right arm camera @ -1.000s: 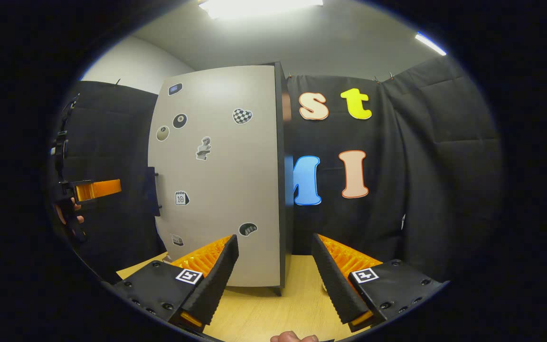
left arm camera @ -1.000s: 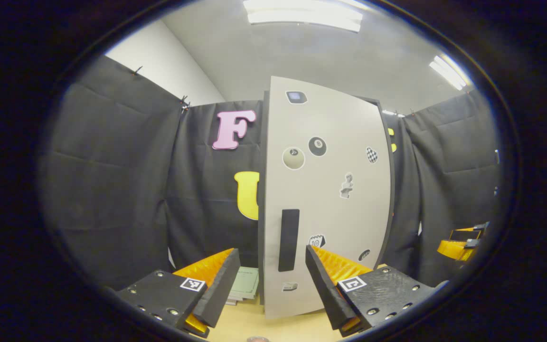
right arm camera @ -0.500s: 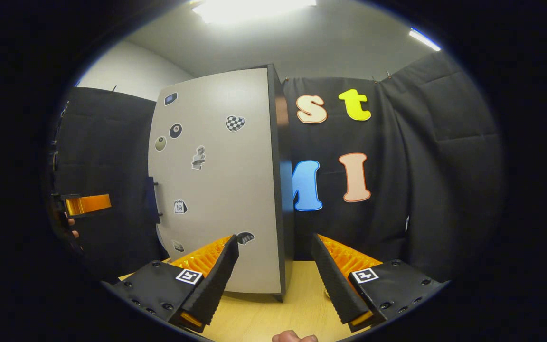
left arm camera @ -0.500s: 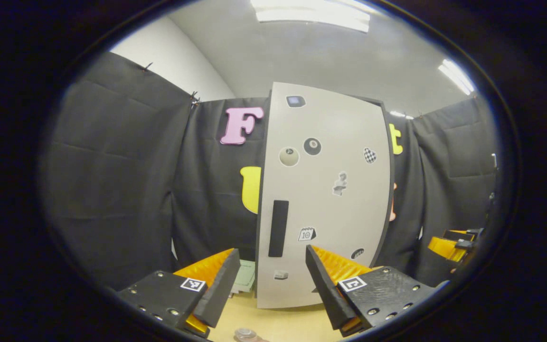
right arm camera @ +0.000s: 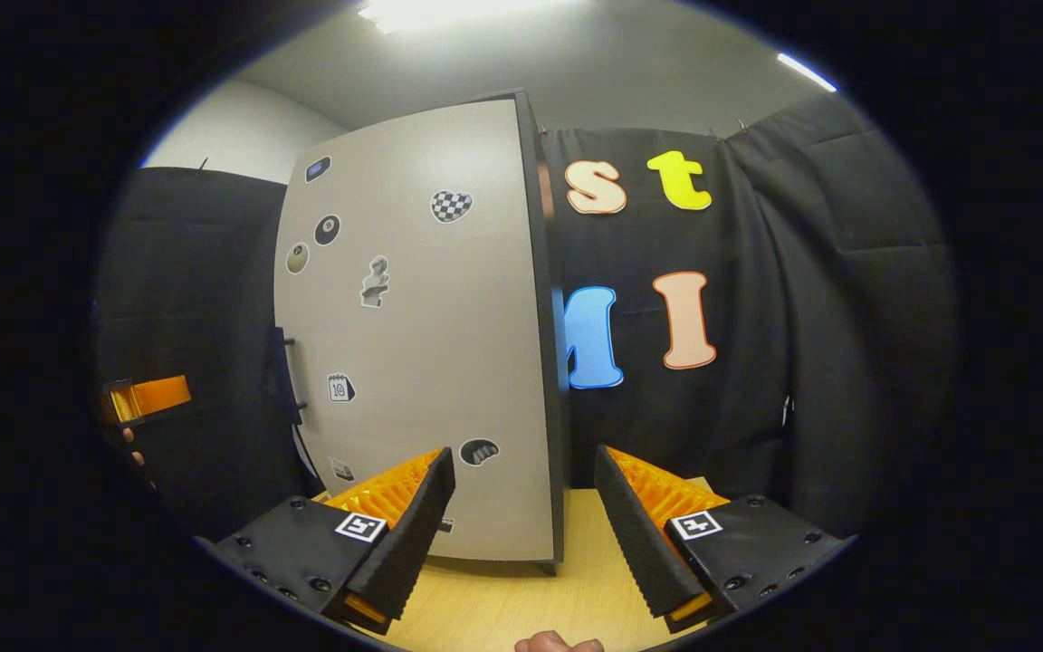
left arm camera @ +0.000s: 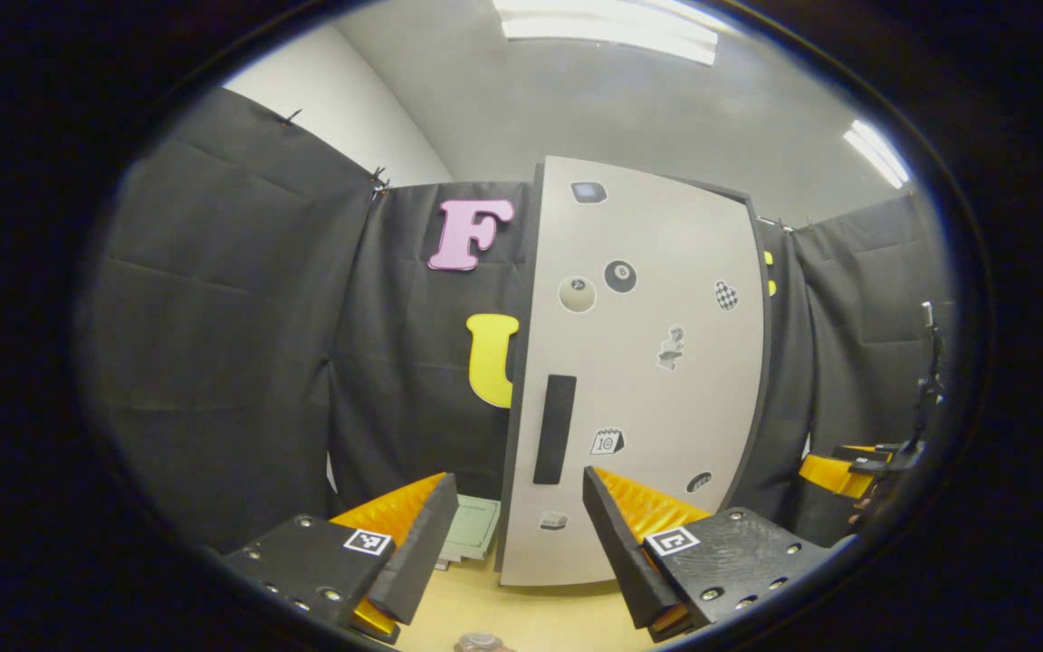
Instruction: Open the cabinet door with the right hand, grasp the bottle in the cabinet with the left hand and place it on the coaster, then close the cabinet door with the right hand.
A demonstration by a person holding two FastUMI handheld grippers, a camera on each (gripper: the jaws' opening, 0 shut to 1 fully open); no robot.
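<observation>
1. In the left gripper view, the cabinet door (left arm camera: 639,380) stands upright on the table (left arm camera: 531,616), ahead at twelve o'clock, shut against the cabinet.
2. The door handle (left arm camera: 554,429) sits near the door's nine o'clock edge, in its lower half.
3. A flat pad (left arm camera: 473,527) lies on the table at the cabinet's eight o'clock corner, just beside it.
4. The right gripper (left arm camera: 856,466) hangs at four o'clock, well apart from the cabinet.
5. In the right gripper view, the door lies at eleven o'clock, and the left gripper (right arm camera: 146,398) at nine o'clock, beyond the handle.
</observation>
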